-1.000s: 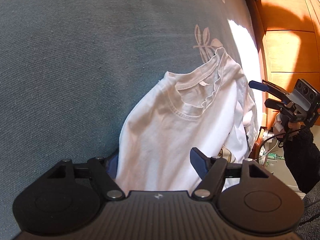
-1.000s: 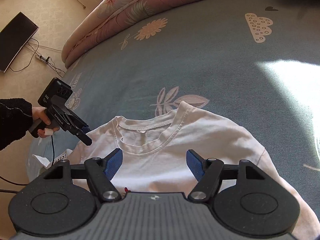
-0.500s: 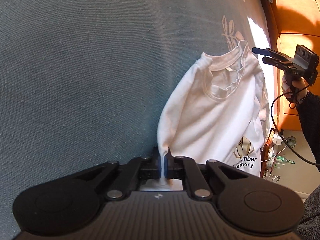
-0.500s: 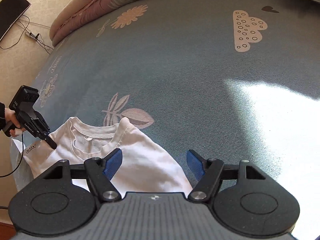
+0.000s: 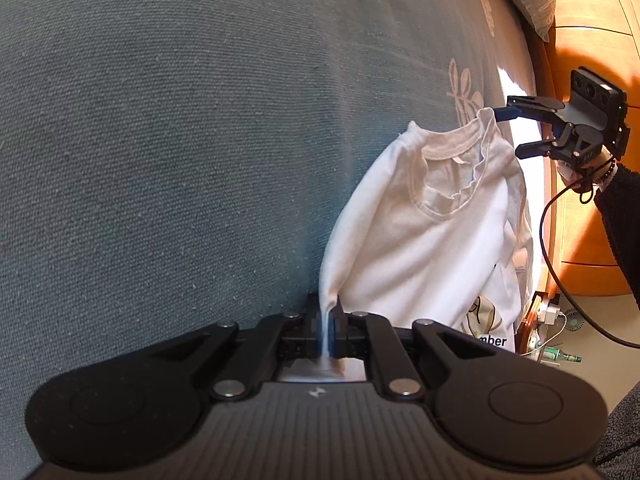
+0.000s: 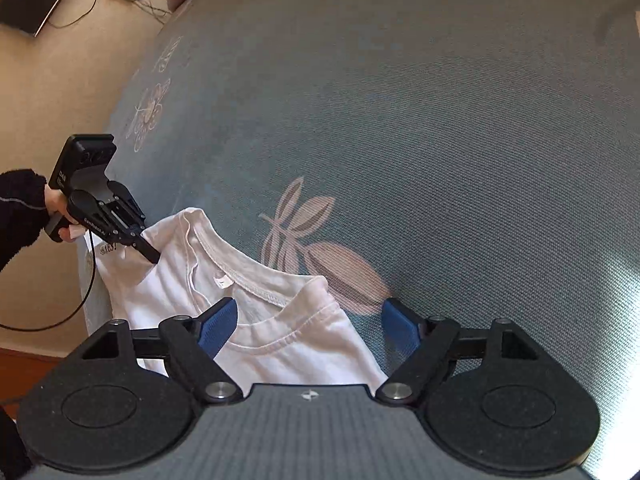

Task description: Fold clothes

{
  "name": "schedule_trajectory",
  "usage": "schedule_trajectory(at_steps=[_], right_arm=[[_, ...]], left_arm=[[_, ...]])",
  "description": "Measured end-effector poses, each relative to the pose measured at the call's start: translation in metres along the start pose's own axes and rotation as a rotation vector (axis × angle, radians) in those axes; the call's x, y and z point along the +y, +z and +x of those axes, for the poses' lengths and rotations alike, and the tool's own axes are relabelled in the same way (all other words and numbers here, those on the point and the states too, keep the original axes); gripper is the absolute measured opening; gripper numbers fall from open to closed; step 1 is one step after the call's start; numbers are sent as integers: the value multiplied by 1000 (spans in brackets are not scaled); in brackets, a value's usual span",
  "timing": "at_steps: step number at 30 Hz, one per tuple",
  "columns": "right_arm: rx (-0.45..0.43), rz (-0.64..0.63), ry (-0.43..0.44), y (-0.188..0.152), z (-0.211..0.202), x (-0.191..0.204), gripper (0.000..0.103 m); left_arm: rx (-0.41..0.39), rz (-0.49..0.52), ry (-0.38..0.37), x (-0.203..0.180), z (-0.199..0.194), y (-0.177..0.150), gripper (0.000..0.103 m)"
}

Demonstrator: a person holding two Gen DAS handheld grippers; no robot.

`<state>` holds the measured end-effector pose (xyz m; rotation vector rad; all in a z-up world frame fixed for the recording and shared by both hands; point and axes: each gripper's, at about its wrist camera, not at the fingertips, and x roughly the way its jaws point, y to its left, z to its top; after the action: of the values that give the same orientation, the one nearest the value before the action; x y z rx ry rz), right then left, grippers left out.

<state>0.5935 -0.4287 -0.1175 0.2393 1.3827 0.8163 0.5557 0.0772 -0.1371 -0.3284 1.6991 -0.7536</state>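
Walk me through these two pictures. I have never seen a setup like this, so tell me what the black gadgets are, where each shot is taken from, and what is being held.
No robot here: a person holds a handheld two-finger gripper in each hand, each carrying a camera that looks out along its fingers. The big black shape at the bottom of each picture is that gripper itself.

In the left wrist view, the left gripper is shut on a pinch of the white T-shirt, which lies on a blue-grey bedspread. The right gripper appears beyond, by the collar.

In the right wrist view, the right gripper is open; its fingers have just been widening and straddle the collar without pressing it.
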Motion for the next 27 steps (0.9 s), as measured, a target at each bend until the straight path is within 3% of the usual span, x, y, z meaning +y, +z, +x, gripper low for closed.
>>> schedule_trajectory(at_steps=[3,5,6,7,12,15,17,18,21,27], right_arm=[[-13,33,23,-16,-5,-8,79],[-19,20,-42,-19,-7,-7,55],[-19,6,-88,-20,-7,-6,30],[-17,-10,-129,-20,-7,-4,12],[-8,-53,-172,-24,-2,13,10],[-16,-73,-170,-26,2,18,21],[-31,-96,-185,-28,4,23,17],[-33,-115,-211,-30,3,28,8],[-45,-168,-282,-33,0,44,6],[-167,-154,-373,-23,-25,53,6]], left_arm=[[-32,37,47,-12,-4,-3,5],[-66,78,81,-22,-10,-2,3],[-87,73,87,-25,-15,1,2],[-98,67,84,-25,-18,4,2],[-122,122,119,-37,-28,13,2],[-150,114,120,-39,-30,12,2],[-155,96,147,-39,-29,9,2],[-162,87,157,-40,-29,7,2],[-194,86,181,-47,-36,2,2],[-296,124,245,-62,-64,24,2]])
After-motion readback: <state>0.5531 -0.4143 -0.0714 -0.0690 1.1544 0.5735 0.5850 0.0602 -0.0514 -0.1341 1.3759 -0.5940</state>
